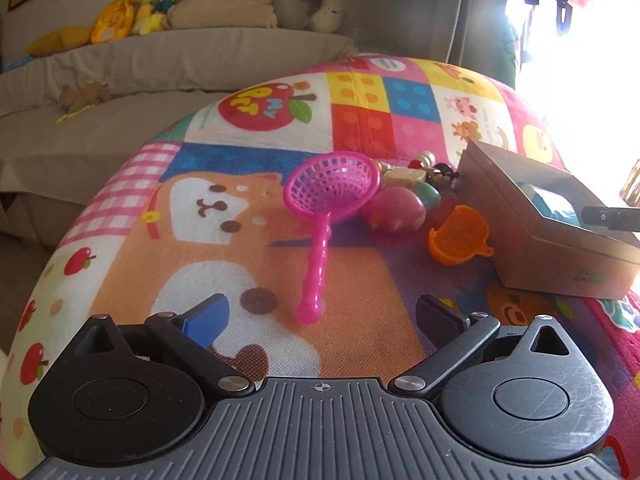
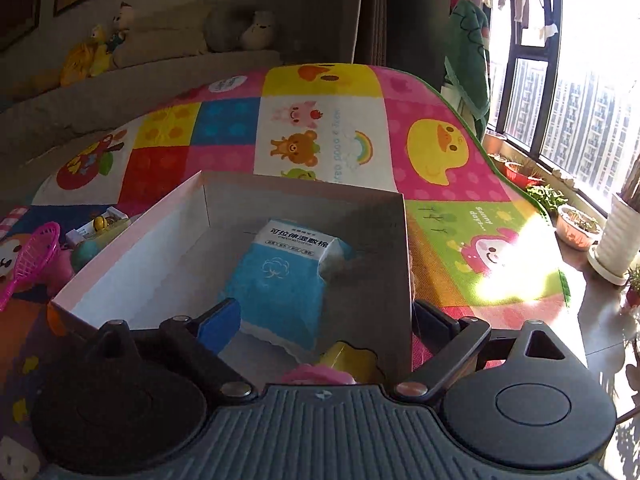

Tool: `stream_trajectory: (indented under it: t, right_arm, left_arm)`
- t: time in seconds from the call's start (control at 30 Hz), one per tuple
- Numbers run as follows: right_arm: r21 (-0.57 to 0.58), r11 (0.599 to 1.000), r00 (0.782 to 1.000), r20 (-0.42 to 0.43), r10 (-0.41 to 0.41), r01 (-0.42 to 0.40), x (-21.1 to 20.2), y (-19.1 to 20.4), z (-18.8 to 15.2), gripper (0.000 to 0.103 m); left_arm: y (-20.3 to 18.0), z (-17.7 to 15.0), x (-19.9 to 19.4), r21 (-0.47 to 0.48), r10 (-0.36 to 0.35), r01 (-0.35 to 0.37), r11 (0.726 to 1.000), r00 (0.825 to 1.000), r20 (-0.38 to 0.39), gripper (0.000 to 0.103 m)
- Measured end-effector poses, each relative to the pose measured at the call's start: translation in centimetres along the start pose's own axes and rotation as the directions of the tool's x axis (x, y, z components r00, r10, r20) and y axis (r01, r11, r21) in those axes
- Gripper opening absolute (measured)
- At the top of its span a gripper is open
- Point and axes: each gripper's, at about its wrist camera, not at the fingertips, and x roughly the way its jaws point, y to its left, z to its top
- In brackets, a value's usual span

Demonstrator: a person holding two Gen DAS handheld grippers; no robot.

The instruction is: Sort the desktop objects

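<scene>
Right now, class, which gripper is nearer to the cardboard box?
Right. The right gripper hangs over the box's near end; the left gripper sits off to the box's left, near the pink strainer.

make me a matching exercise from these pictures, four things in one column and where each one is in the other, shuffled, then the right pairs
Things
1. pink strainer
2. orange cup
3. blue pack of cotton pads
4. left hand-held gripper

Places
A. inside the cardboard box
B. open, just short of the tip of the strainer's handle
C. on its side on the mat, close to the box's near corner
D. on the mat, its basket propped against the pile of small toys

Pairs: 1-D, 2-C, 3-A, 4-B
</scene>
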Motion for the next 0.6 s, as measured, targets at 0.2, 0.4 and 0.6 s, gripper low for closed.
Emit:
stream_trajectory:
  t: [0.2, 0.4, 0.6]
  right_arm:
    - [-0.246, 0.966, 0.976, 0.178, 0.128, -0.081, -6.2, 7.5, 0.5, 0.079]
    - [-0.517, 0.842, 0.968, 0.090, 0.234, -0.155, -6.2, 17.1, -3.1, 0.051]
    - [-0.536, 0.824, 0.976, 0.004, 0.218, -0.182, -3.5, 21.2, -3.1, 0.033]
  left_arm:
    - [0.9, 0.1, 0.0, -0.062, 0.027, -0.026, 0.998, 1.000, 0.010, 0.103]
    - [2.9, 0.5, -0.1, -0.181, 0.062, -0.058, 0.982, 0.998, 0.015, 0.103]
    - [3.3, 0.5, -0.2, -0.202, 0.061, -0.055, 0.978, 0.998, 0.025, 0.103]
